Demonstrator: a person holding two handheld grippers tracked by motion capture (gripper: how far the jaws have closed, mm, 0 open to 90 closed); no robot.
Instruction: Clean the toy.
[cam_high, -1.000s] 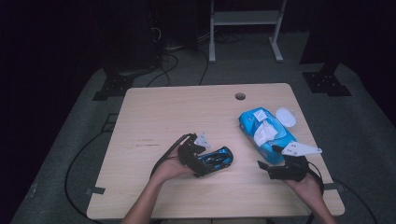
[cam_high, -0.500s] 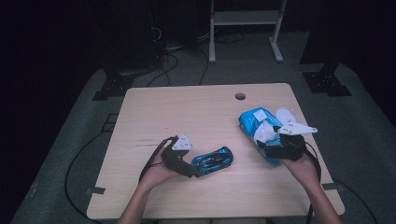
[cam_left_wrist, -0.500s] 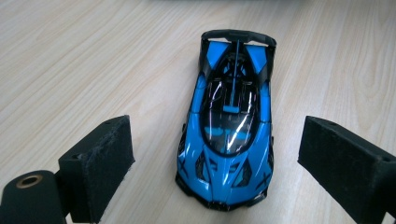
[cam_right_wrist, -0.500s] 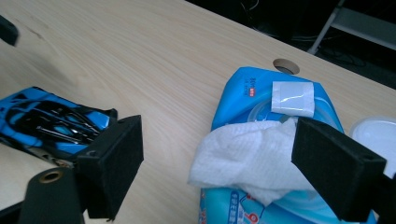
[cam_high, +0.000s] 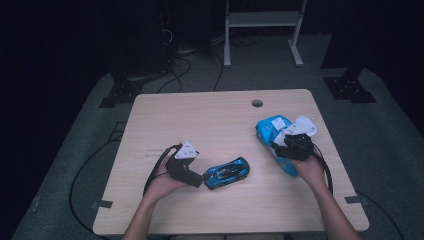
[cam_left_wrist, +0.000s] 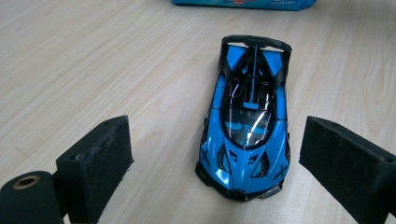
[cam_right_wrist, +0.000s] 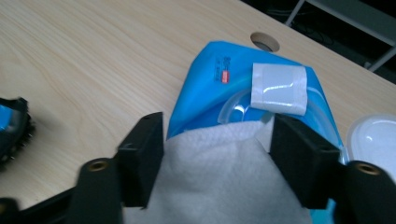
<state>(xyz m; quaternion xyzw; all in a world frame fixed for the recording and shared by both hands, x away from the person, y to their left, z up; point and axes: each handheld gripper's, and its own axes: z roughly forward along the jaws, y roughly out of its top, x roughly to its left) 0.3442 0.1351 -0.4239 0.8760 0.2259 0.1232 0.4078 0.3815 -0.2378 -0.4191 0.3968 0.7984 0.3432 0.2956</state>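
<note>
Pale wood-grain desk (cam_high: 215, 125) carries everything, a round cable hole (cam_high: 257, 103) near its far edge. On its right side lies a blue wet-wipe pack (cam_high: 272, 131), flat, its white flip lid (cam_high: 306, 124) hinged open toward the right edge. Nearer the middle front sits a blue toy car (cam_high: 227, 172), on its wheels, well apart from the pack. Left claw (cam_high: 200, 181) sits just behind the car; in the left gripper view the jaws stand wide open either side of the car (cam_left_wrist: 247, 135), touching neither flank, nose toward the camera. Right claw (cam_high: 285, 145) hovers over the pack; in the right gripper view a white wipe (cam_right_wrist: 219, 177) spreads between the jaws, which stand apart at its edges, so this claw reads as open and not pinching, though the sheet hides the inner pad faces. Step in hand, as I judge it: draw a wipe for the car. To do it well, gather the sheet into a fold and close on that, pull along the pack's length so the pack does not lift, and have the left claw close evenly on the car's sides to steady it. Hard to make out: the pack's opening under the wipe, the print on the pack (cam_right_wrist: 224, 70), and the car's tail at the right gripper view's left edge.
</note>
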